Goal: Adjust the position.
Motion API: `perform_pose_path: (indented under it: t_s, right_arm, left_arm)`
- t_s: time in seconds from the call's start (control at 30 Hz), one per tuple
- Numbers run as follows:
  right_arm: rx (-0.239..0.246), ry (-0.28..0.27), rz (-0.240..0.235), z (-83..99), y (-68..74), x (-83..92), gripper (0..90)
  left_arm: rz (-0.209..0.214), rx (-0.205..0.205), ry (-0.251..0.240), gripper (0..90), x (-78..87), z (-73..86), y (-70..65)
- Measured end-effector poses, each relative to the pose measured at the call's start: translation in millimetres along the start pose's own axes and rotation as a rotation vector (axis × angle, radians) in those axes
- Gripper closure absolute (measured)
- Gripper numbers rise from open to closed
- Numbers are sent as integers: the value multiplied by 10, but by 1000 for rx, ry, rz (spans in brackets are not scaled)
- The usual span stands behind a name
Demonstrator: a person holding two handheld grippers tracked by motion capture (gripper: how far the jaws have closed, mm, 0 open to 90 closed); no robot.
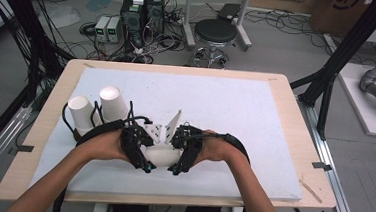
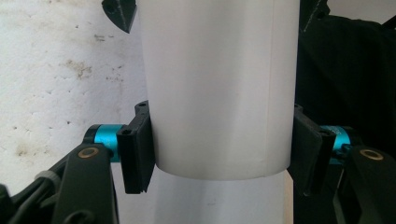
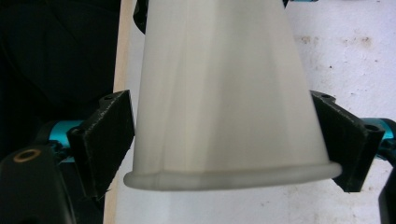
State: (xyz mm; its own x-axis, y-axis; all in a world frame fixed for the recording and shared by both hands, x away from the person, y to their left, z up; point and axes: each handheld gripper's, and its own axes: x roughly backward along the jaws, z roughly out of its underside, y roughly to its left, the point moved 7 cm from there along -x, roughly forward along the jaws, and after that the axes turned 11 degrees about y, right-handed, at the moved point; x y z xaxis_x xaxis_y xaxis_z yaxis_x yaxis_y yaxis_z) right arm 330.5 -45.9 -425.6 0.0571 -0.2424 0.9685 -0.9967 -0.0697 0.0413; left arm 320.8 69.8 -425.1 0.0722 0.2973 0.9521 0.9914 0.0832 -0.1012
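Both grippers (image 1: 162, 164) bracket a white cup (image 1: 162, 157) lying level, left-to-right.

**Cups and grippers on the mat**

A mat (image 1: 235, 114) lies on the table (image 1: 295, 123). Near its front edge, the left gripper (image 1: 140, 153) and the right gripper (image 1: 182, 156) face each other, with a paper cup (image 1: 165, 157) lying between them. The cup (image 2: 219, 93) sits between the left gripper's pads, and its rim end (image 3: 233, 175) lies between the right gripper's. Behind and to the left, two upturned cups (image 1: 98, 107) stand side by side on the mat. A stool (image 1: 215, 35) stands on the floor beyond the table.
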Motion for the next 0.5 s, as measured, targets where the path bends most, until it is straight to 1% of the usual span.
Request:
perform_pose_path:
  t_s: [0.03, 0.2, 0.23, 0.3, 0.33, 0.37, 0.4, 0.5]
  right_arm:
    - [2, -7, 0, 0, -3, 0, 134]
    - [1, -49, -8, 14, 8, 38, 134]
    - [1, -58, -8, 18, 10, 43, 134]
    - [-6, -68, -6, 35, 13, 58, 134]
    - [-5, -89, -9, 35, 12, 63, 134]
    - [-7, -95, -8, 39, 11, 67, 134]
    - [5, -103, -8, 41, 8, 69, 134]
    - [-6, -116, -10, 46, 15, 81, 134]
  left_arm:
    - [-2, -1, -1, 351, 3, 1, -2]
    - [0, 6, -53, 351, -6, 12, -24]
    - [8, 23, -79, 350, -16, 10, -41]
    - [5, 26, -105, 350, -25, 24, -43]
    - [3, 22, -113, 350, -23, 28, -42]
    - [15, 36, -135, 351, -25, 23, -55]
    - [6, 24, -131, 350, -21, 35, -48]
    - [8, 33, -158, 350, -21, 30, -59]
